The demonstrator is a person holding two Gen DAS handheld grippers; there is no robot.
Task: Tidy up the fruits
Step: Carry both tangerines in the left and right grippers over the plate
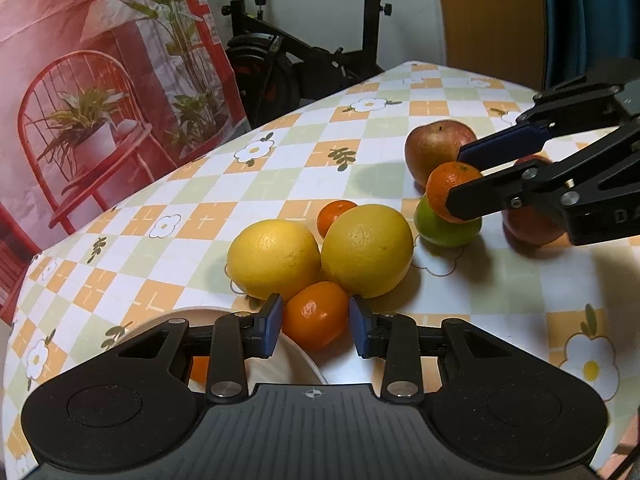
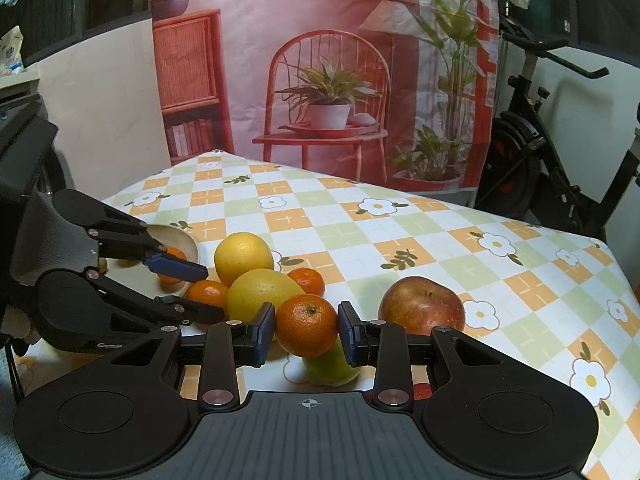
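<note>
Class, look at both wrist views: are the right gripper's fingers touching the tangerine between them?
Touching. In the right wrist view both blue fingers press against the sides of the tangerine, which the right gripper holds above the green fruit.

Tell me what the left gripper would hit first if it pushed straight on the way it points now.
Probably the two yellow citrus fruits. The left gripper is shut on a mandarin, and the left one and the right one lie just beyond it, seemingly touching. Depth is hard to judge.

The right hand-held gripper point(image 2: 307, 330) clamps a mandarin point(image 2: 306, 325) above a green apple point(image 2: 330, 368).
</note>
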